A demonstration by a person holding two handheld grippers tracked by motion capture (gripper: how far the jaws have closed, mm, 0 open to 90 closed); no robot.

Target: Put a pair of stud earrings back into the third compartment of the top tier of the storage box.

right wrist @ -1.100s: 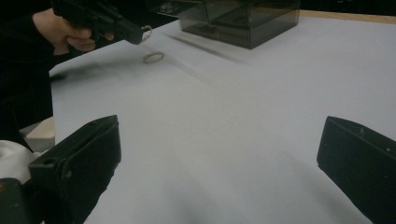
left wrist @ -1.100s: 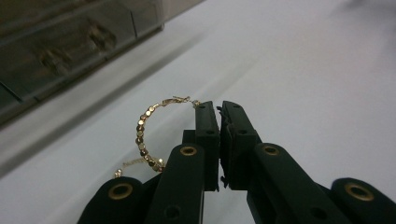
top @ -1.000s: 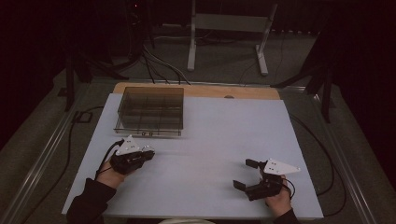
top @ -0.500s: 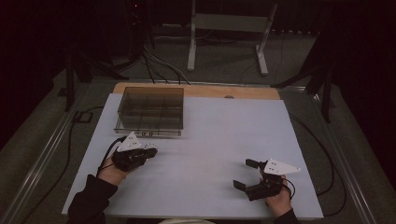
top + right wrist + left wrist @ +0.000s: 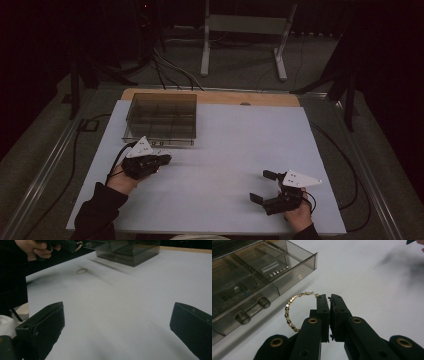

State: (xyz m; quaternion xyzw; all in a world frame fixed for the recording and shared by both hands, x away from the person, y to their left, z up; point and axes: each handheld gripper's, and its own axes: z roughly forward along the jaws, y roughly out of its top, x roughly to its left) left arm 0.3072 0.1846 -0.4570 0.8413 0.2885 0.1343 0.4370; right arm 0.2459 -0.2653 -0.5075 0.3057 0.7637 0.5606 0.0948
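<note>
While the left gripper [image 5: 329, 298] pinches the gold bracelet [image 5: 289, 312] beside the box [image 5: 249, 272], the right gripper [image 5: 116, 332] hangs wide; next, probably lifting it into 1 compartment.

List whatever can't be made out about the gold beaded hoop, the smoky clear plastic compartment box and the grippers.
- Gold beaded hoop: in the left gripper view the shut left gripper hides its lower arc; whether its clasp touches a jaw tip is unclear.
- Smoky clear plastic compartment box: contents blurred behind tinted walls there, too small and dark in the high view.
- Right gripper view: the top edge cuts off the left gripper.
</note>
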